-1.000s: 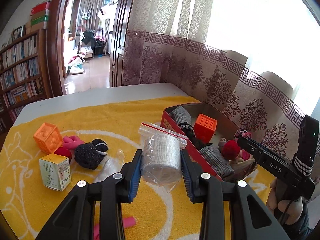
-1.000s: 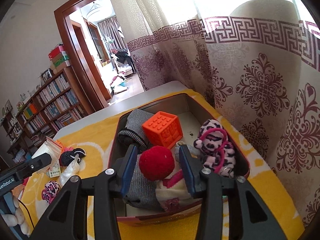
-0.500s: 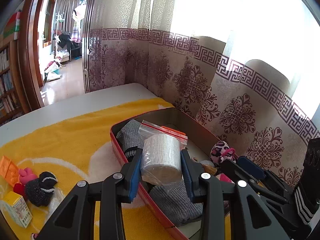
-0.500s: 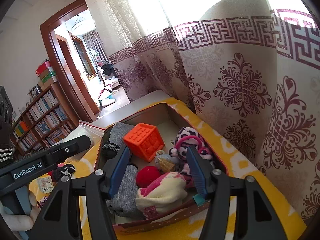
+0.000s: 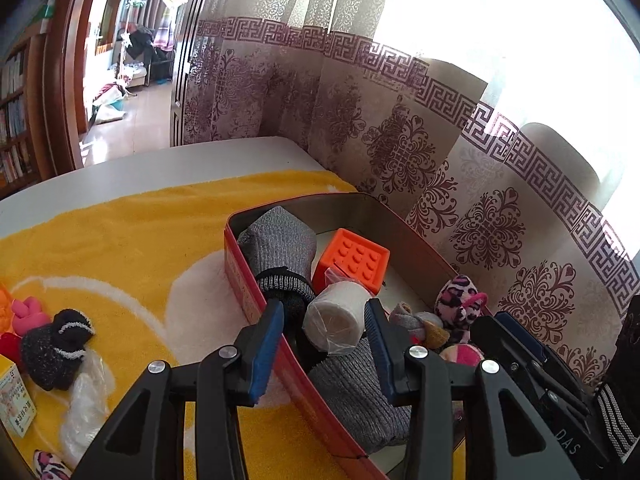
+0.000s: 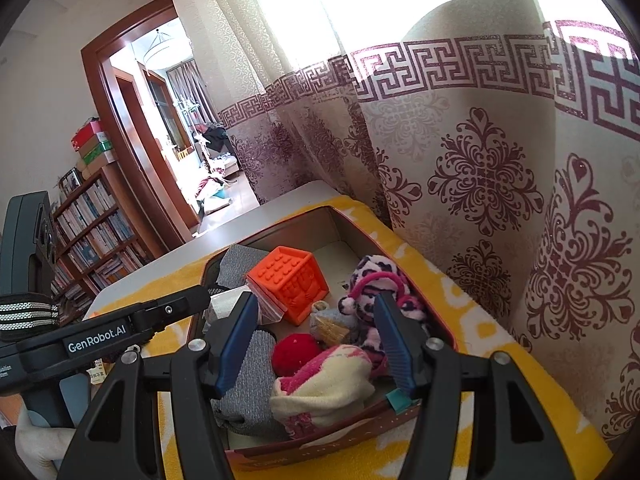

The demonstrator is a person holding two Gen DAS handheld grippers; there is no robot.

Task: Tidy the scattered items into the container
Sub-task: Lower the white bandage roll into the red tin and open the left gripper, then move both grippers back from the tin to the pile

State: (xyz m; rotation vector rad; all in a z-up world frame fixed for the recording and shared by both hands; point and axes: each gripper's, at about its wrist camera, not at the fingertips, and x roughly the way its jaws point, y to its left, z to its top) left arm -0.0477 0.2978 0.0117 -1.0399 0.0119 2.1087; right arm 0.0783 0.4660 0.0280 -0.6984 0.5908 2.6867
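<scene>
The red tin box (image 5: 256, 304) (image 6: 440, 320) stands on the yellow towel by the curtain. My left gripper (image 5: 324, 336) is open above the box's near wall. The bagged white bandage roll (image 5: 338, 322) lies loose between its jaws, resting on the grey socks (image 5: 280, 240) next to the orange cube (image 5: 352, 258). My right gripper (image 6: 316, 340) is open and empty above the box, over the red ball (image 6: 294, 354) and a pink-and-cream sock (image 6: 324, 388). A leopard plush (image 6: 372, 280) lies beside them.
On the towel to the left lie a black knitted ball (image 5: 54, 346), a pink toy (image 5: 28, 310), a small yellow box (image 5: 14, 402), a clear plastic bag (image 5: 86, 404) and a leopard piece (image 5: 48, 468). The curtain (image 5: 440, 140) hangs close behind the box.
My left gripper carried the bandage roll right over the box and opened; the roll now lies in the box. My right gripper let go of the red ball and drew back, open.
</scene>
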